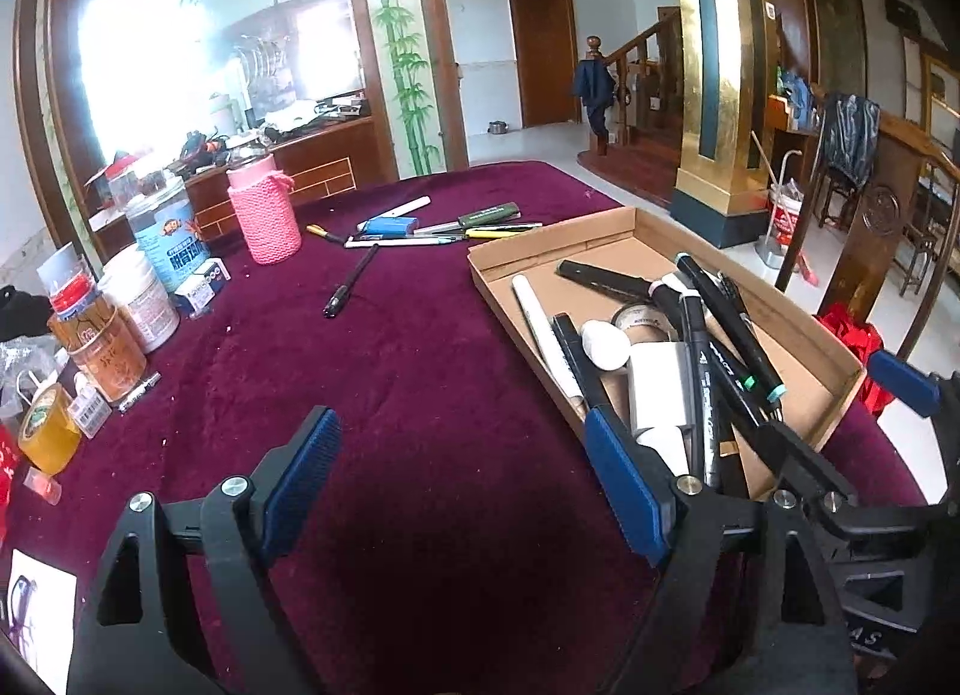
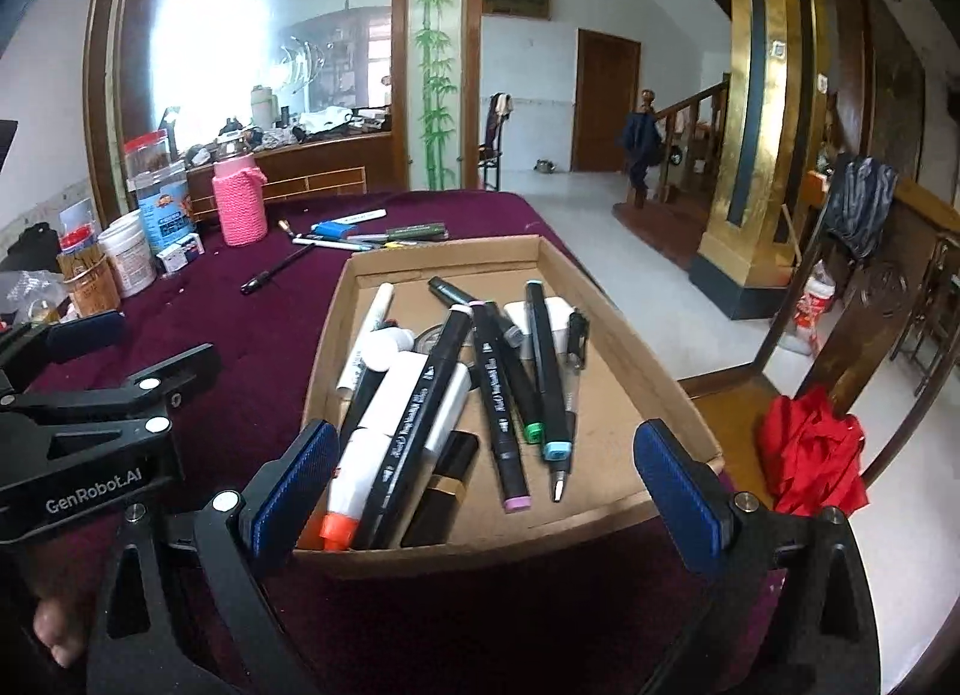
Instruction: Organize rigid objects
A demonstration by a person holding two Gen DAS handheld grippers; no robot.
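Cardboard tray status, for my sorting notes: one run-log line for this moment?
cardboard tray: holds markers | right tool: open, empty, over tray | left tool: open, empty | loose black pen: on cloth

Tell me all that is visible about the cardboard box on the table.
The cardboard box is a shallow, open tray of plain brown corrugated card with low walls and no lid. It lies flat on the dark red tablecloth, near the table's right edge, with one end facing both grippers. Inside lie black markers with coloured caps, a white tube with an orange cap, a roll of tape and other small white items, piled loosely toward the near end. Neither gripper touches the box.
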